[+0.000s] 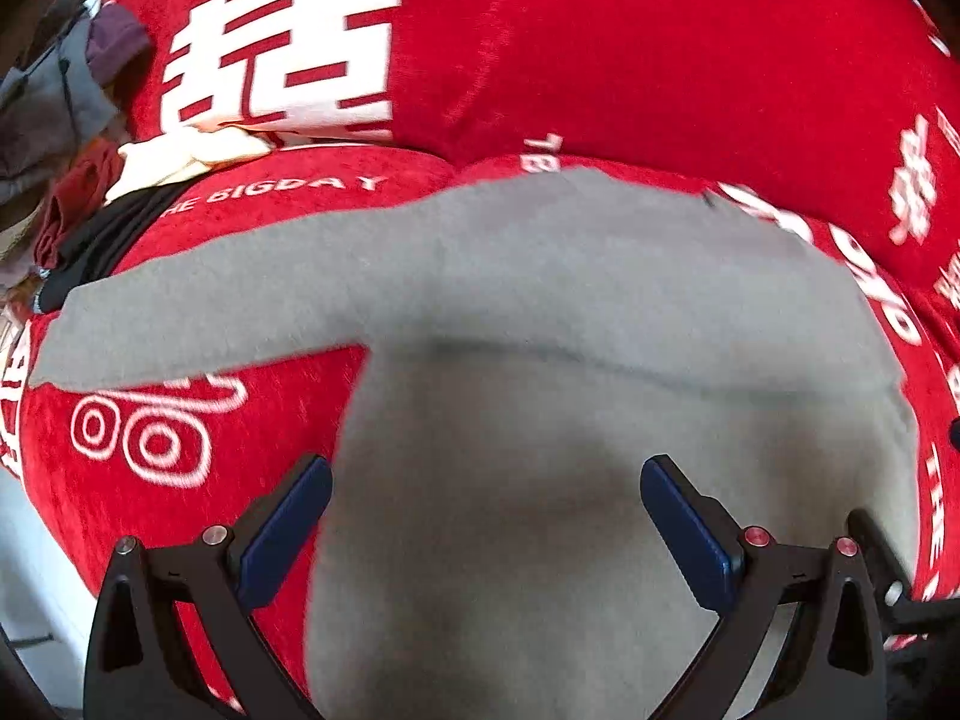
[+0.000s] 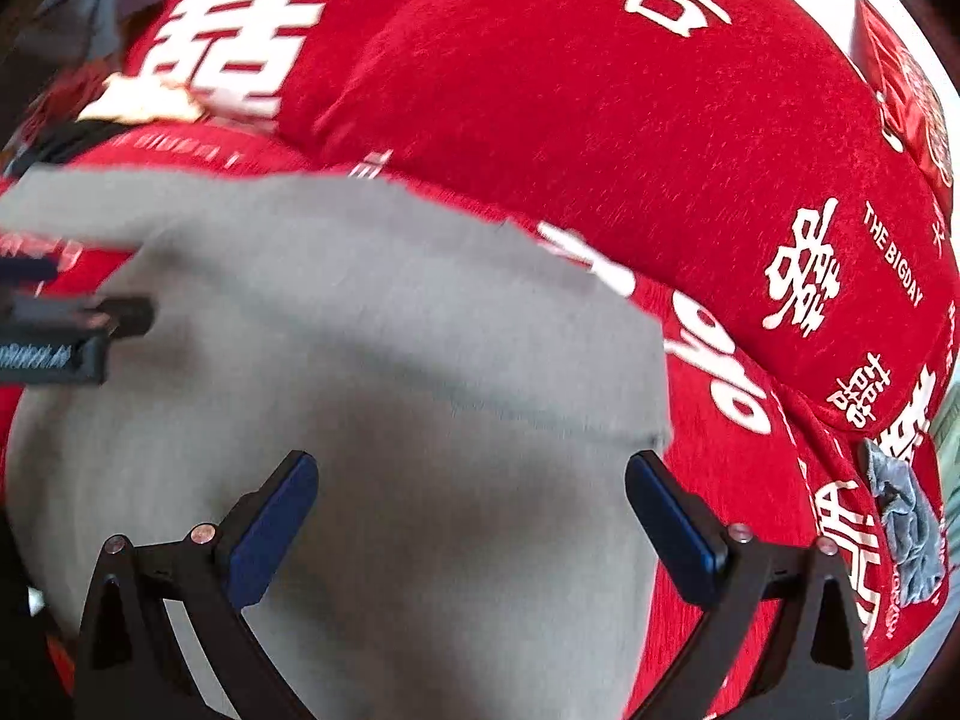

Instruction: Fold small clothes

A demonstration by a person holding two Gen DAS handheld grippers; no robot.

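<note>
A grey garment (image 1: pixel 540 312) lies spread on a red sofa seat printed with white characters, one sleeve reaching out to the left. My left gripper (image 1: pixel 486 516) hovers over the garment's lower body, open, with nothing between its blue pads (image 1: pixel 288 528). My right gripper (image 2: pixel 471 510) is also open above the same grey garment (image 2: pixel 360 330), close to its right edge, holding nothing. At the left edge of the right wrist view, part of the left gripper's finger (image 2: pixel 72 330) shows.
The red sofa backrest (image 1: pixel 600 48) rises behind the seat. A heap of other clothes (image 1: pixel 78 138) in grey, purple, cream, dark red and black sits at the far left. A small grey-blue cloth (image 2: pixel 906 528) lies on the seat's right end.
</note>
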